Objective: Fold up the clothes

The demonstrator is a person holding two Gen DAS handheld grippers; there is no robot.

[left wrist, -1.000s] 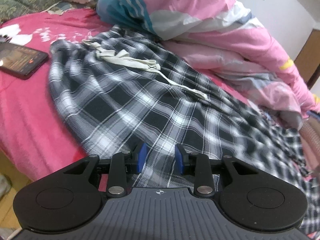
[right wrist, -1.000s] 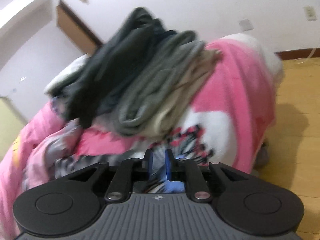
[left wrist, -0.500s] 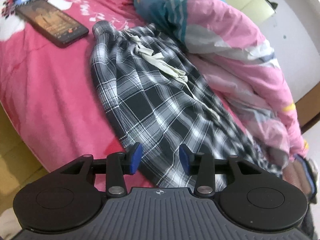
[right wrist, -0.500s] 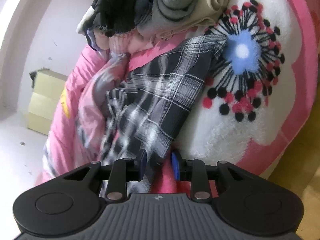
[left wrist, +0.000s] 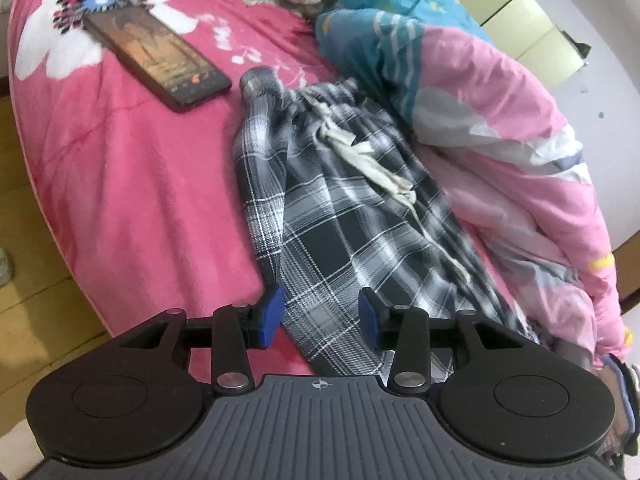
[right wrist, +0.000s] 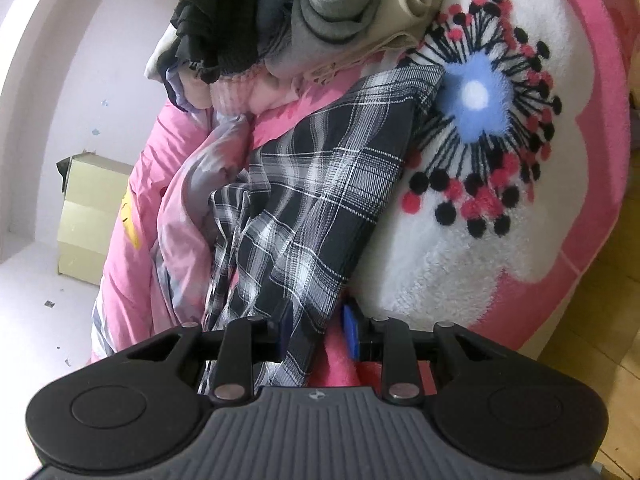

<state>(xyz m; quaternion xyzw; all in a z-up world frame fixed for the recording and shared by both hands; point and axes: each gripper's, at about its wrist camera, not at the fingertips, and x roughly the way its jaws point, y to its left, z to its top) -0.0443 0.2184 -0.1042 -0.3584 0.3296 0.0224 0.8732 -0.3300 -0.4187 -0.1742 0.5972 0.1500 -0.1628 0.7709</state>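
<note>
The plaid trousers [left wrist: 352, 216], black, grey and white with an off-white drawstring [left wrist: 360, 156] at the gathered waistband, lie stretched along the bed, on the pink fleece blanket [left wrist: 132, 184]. In the left wrist view the waistband sits at the far end, and the fabric runs down toward the camera. In the right wrist view the same trousers [right wrist: 320, 184] reach away to a flat hem that rests beside a large printed flower [right wrist: 476, 120] on the white part of the blanket.

The left claw [left wrist: 320, 316] stands spread, its blue pads [left wrist: 272, 316] apart with the near edge of the plaid cloth lying between them; neither pad clearly presses the fabric. The right claw [right wrist: 316, 332] is also parted. A fold of the trousers passes between its fingers and lies against the left pad, while the right blue pad [right wrist: 351, 332] stands clear of the cloth, so the fabric is not pinched.

Beside the waistband, apart from it, a dark phone [left wrist: 160, 56] lies on the blanket. Along the far side of the trousers, touching them, is a bunched quilt [left wrist: 500, 128] in pink, teal and white. Beyond the hem in the right wrist view sits a stack of folded clothes [right wrist: 304, 12] in black, grey and beige. Yellow-green boxes [right wrist: 92, 220] stand by the white wall, and wooden floor [left wrist: 24, 308] shows past the bed's edge.
</note>
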